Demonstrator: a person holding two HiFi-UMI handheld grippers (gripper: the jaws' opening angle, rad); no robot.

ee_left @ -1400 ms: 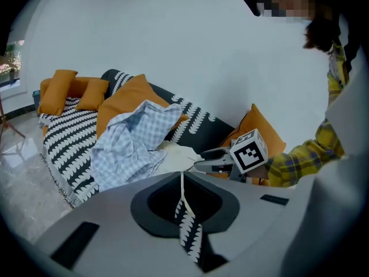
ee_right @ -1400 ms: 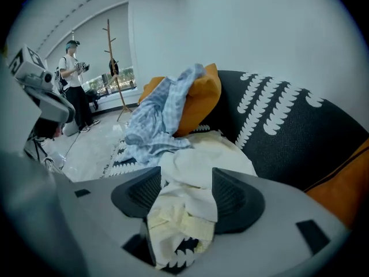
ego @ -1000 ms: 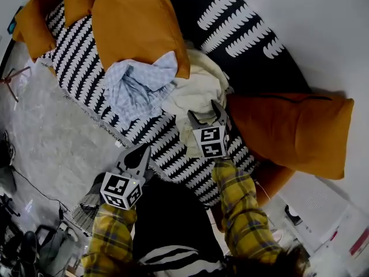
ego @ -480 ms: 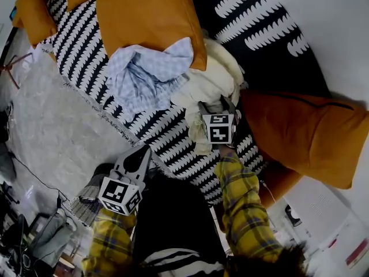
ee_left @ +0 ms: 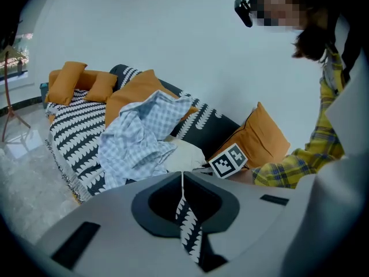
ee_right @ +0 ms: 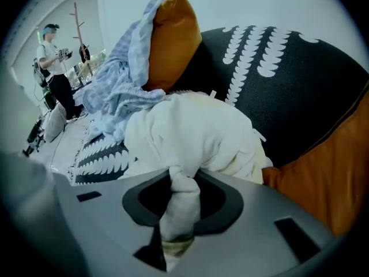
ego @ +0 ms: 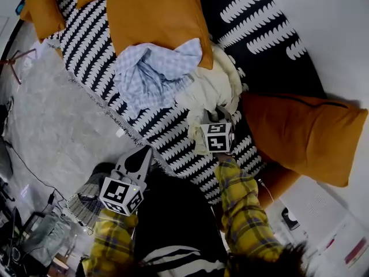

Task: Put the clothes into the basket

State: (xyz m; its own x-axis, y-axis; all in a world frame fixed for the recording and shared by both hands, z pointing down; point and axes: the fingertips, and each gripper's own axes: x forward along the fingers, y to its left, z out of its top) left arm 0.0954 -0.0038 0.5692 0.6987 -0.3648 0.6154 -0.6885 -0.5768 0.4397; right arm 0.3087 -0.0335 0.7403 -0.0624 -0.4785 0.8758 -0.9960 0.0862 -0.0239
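The right gripper (ego: pixel 216 114) has just been closing its jaws and now pinches a fold of the cream garment (ego: pixel 210 88). That garment lies bunched on the black-and-white sofa (ego: pixel 173 134), touching a blue checked garment (ego: pixel 153 74) that leans against an orange cushion (ego: pixel 155 16). The left gripper (ego: pixel 143 152) hangs over the sofa's front edge, jaws together and empty.

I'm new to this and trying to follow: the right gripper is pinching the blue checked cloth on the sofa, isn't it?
Not the blue checked cloth: the right gripper, whose jaws have just been closing, is pinching the cream-white garment on the sofa. The blue one lies beside it, not gripped. The right gripper view shows this.
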